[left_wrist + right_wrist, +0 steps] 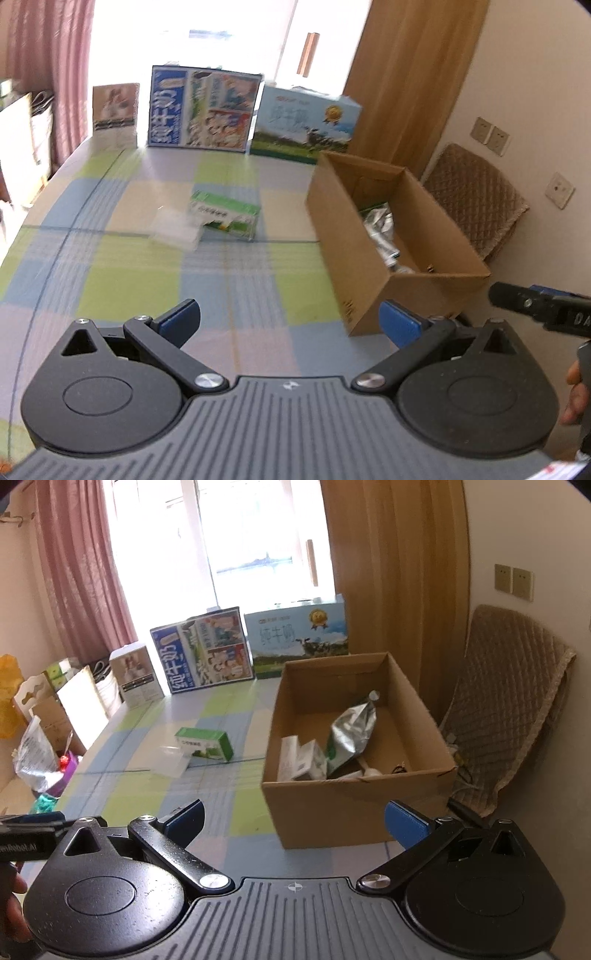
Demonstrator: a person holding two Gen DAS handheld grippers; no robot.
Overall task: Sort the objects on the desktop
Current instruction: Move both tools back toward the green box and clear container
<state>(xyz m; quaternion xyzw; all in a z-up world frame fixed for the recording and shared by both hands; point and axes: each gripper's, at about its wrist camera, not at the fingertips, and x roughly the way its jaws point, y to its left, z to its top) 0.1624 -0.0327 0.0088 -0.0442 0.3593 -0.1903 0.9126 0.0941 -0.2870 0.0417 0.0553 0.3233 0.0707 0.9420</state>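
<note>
Hovering above the checked tablecloth (122, 295), the left gripper (290, 321) and right gripper (295, 821) are both spreading their jaws wide, gripping nothing. A green carton (205, 744) is lying mid-table, touching a clear plastic packet (171, 760), left of the open cardboard box (332, 812) that is holding a silver pouch (352, 729).

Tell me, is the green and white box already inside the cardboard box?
No, the green and white box lies on the checked tablecloth, apart from the open cardboard box.

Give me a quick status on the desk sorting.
Left gripper and right gripper open, empty. Green carton and clear packet on table, outside cardboard box. Path clear.
</note>
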